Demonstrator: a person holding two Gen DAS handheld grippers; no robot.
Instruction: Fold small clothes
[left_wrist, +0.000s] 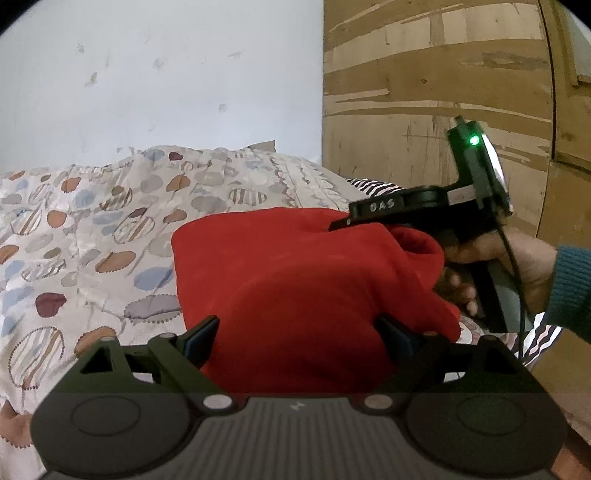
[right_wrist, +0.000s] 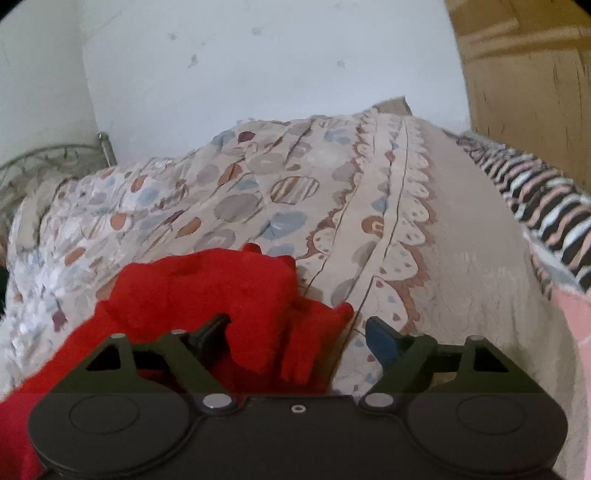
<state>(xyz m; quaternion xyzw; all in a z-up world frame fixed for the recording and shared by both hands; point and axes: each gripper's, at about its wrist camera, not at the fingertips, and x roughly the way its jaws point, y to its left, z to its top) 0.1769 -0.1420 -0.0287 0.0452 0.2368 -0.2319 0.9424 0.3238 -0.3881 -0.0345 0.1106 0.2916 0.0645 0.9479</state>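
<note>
Looking across the bed (left_wrist: 48, 206), we see its patterned quilt (right_wrist: 258, 192) of blue, brown and grey discs filling most of both views, with a pale wall (left_wrist: 166, 74) behind it and a wooden wardrobe (left_wrist: 443, 74) standing at the bed's far right corner. A black, white and pink striped cloth (right_wrist: 546, 210) lies along the bed's right edge, and a metal bedframe rail (right_wrist: 55, 155) shows at the far left corner.

On the quilt, toward the near right part of the bed, lies the red garment (left_wrist: 295, 277), bunched and partly doubled over itself.

We hold the left tongs (left_wrist: 301, 338) spread wide, one finger on each side of the garment's near portion; the cloth sits between them, but the fingers are not pressed together on it.

Our right tongs (right_wrist: 299, 332) also stand apart: the left finger is sunk among the red folds, while the right finger, with its blue pad (right_wrist: 382, 341), is over bare quilt, clear of the cloth. In the left wrist view the right tongs reach in from the right over the garment's far right corner, with our right hand (left_wrist: 498, 273) on the grip and a green light (left_wrist: 474, 139) glowing on top.
</note>
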